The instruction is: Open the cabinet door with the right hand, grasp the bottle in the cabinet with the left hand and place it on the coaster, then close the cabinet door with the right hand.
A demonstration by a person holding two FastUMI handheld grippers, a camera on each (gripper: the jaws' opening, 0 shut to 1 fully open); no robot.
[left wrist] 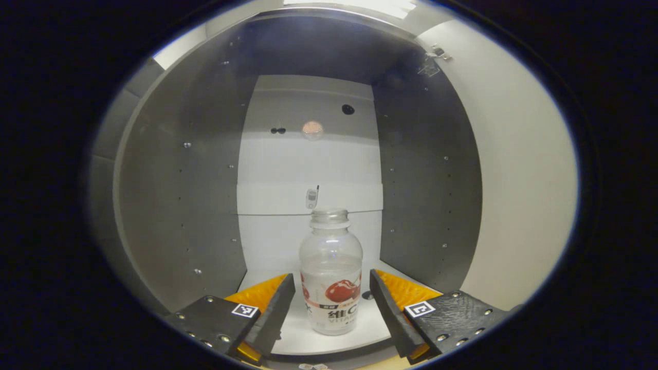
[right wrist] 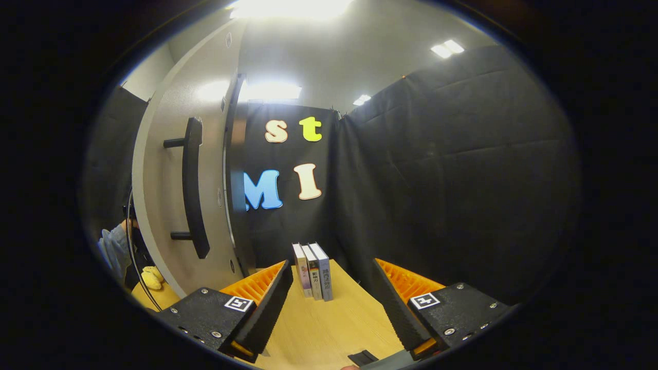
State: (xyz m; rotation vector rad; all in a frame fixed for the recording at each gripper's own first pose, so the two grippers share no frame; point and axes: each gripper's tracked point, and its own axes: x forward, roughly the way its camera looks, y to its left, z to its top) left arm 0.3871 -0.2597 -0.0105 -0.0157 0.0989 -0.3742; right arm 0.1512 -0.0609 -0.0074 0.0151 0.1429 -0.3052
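A clear bottle [left wrist: 331,275] with a red-fruit label stands upright on the white floor of the open cabinet [left wrist: 180,205]. My left gripper [left wrist: 332,298] is open, its two fingers on either side of the bottle's lower half with a gap on each side. In the right gripper view the cabinet door [right wrist: 169,205] stands swung open at the left, its black bar handle [right wrist: 194,187] facing me. My right gripper [right wrist: 331,300] is open above the wooden table [right wrist: 329,329], holding nothing, to the right of the door.
Three books [right wrist: 312,277] stand upright at the table's far edge by the black cloth wall. A sleeve [right wrist: 114,252] and a yellow object [right wrist: 151,279] show at the far left behind the door. A small dark item [right wrist: 362,358] lies on the table's near edge.
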